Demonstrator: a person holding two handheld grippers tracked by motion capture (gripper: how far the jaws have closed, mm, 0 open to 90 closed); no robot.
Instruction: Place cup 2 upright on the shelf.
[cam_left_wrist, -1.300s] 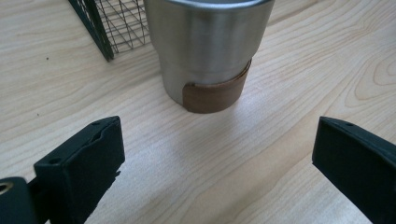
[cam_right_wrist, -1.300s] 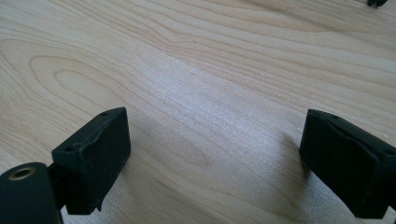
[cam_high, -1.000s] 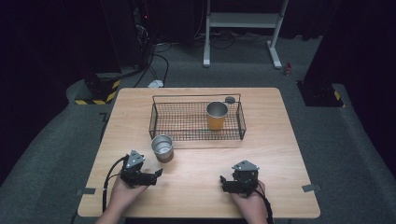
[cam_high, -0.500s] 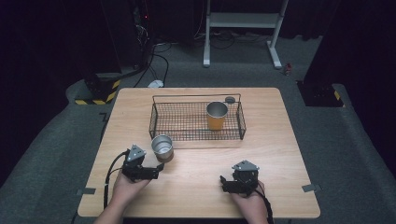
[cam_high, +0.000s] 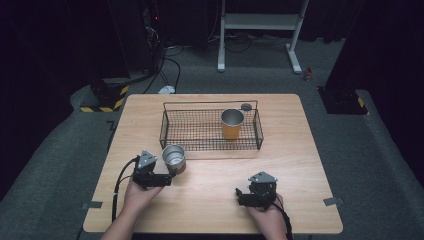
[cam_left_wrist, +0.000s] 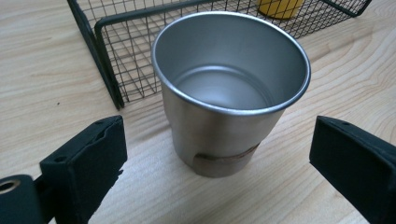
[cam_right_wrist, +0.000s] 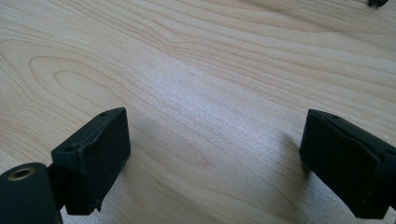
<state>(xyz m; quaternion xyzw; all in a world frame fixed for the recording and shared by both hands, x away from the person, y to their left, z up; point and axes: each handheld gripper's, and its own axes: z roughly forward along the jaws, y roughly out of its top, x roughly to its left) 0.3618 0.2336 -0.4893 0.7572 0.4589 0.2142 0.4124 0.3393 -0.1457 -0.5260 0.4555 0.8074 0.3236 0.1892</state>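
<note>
From above, the steel cup (cam_high: 174, 157) stands on the worktop (cam_high: 300, 150) just outside the basket's (cam_high: 210, 130) front left corner, with the left gripper (cam_high: 167, 176) right beside it. Along that gripper (cam_left_wrist: 215, 154), the jaws have just narrowed yet stand wide, flanking the cup (cam_left_wrist: 229, 88) without touching it.

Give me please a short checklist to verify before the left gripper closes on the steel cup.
1. Steel cup stands upright on the table: ok.
2. Cup lies between the jaws of the left gripper: ok.
3. Jaws touch the cup: not yet, a gap shows on both sides; they have just been closing.
4. Wire basket is clear of the cup: cannot tell, it stands very close behind.
5. Cup is empty: ok.
6. Right gripper is away, open, over bare wood: ok.
</note>
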